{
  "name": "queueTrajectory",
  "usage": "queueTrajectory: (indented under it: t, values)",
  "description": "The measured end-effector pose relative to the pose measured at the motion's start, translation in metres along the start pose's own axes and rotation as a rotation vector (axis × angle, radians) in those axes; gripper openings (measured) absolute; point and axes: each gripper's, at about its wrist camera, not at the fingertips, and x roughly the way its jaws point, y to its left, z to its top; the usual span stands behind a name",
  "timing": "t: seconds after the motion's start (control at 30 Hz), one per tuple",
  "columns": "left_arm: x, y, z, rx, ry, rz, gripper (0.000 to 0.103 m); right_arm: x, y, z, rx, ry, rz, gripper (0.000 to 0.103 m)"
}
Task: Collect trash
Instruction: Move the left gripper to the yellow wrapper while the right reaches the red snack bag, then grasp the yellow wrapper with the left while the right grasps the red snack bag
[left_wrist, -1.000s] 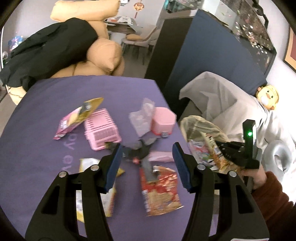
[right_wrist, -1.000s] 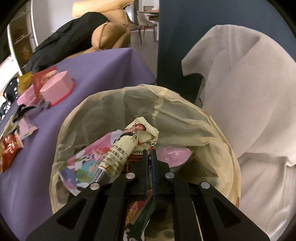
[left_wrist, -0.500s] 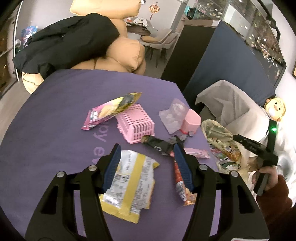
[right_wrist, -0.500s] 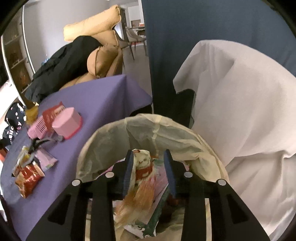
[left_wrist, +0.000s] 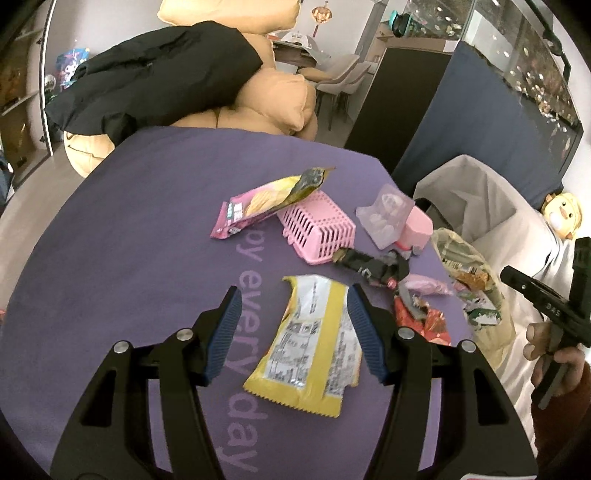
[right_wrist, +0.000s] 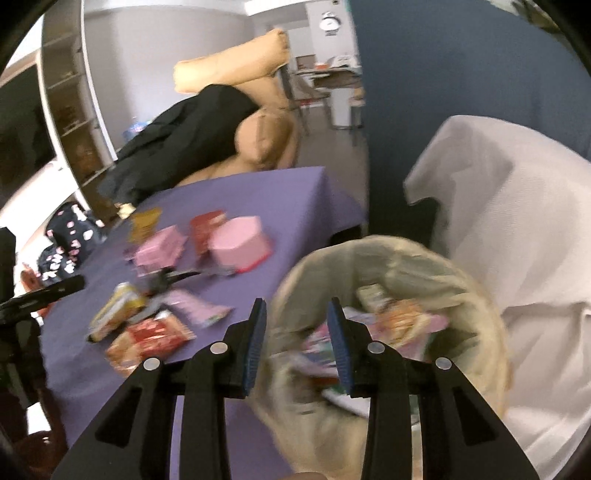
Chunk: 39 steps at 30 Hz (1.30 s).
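Between your left gripper's (left_wrist: 293, 326) parted jaws lies a flat, torn yellow-and-silver wrapper (left_wrist: 312, 345) on the purple cloth (left_wrist: 147, 229), untouched. Your right gripper (right_wrist: 297, 341), tilted downward with nothing between its spread jaws, hangs over the near rim of the trash bag (right_wrist: 476, 295), wrappers heaped just beyond.

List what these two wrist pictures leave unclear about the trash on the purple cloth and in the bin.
- Cream-lined trash bin: its contents are motion-blurred in the right wrist view; single wrappers cannot be told apart.
- Flat yellow-and-white wrapper: the left tongs frame it; the print is too small to read.
- Crumpled red wrapper: partly behind the left tongs' finger in the left wrist view.
- Dark crumpled wrapper near the pink slotted basket: shape indistinct.
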Motion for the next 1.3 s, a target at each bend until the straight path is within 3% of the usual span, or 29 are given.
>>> queueTrajectory:
  t: [0.3, 0.53, 0.6, 0.67, 0.87, 1.03, 1.3]
  values:
    - [0.006, 0.001, -0.014, 0.013, 0.049, -0.038, 0.056, 0.023, 0.057, -0.015, -0.051, 0.082, 0.122, 0.033]
    - [0.007, 0.008, -0.021, 0.005, 0.062, -0.041, 0.056, 0.038, 0.077, -0.022, -0.038, 0.117, 0.159, 0.034]
    - [0.008, 0.008, -0.022, 0.006, 0.065, -0.053, 0.056, 0.044, 0.081, -0.024, -0.04, 0.137, 0.158, 0.034]
    - [0.01, 0.008, -0.023, 0.006, 0.073, -0.078, 0.056, 0.046, 0.082, -0.027, -0.034, 0.137, 0.159, 0.045]
    - [0.013, 0.012, -0.025, -0.013, 0.082, -0.082, 0.056, 0.057, 0.092, -0.032, -0.031, 0.2, 0.173, 0.046]
    - [0.011, 0.018, -0.024, -0.031, 0.075, -0.073, 0.056, 0.06, 0.101, -0.031, -0.073, 0.2, 0.156, 0.053]
    - [0.011, 0.018, -0.026, -0.025, 0.08, -0.086, 0.056, 0.06, 0.117, -0.035, -0.149, 0.197, 0.08, 0.053]
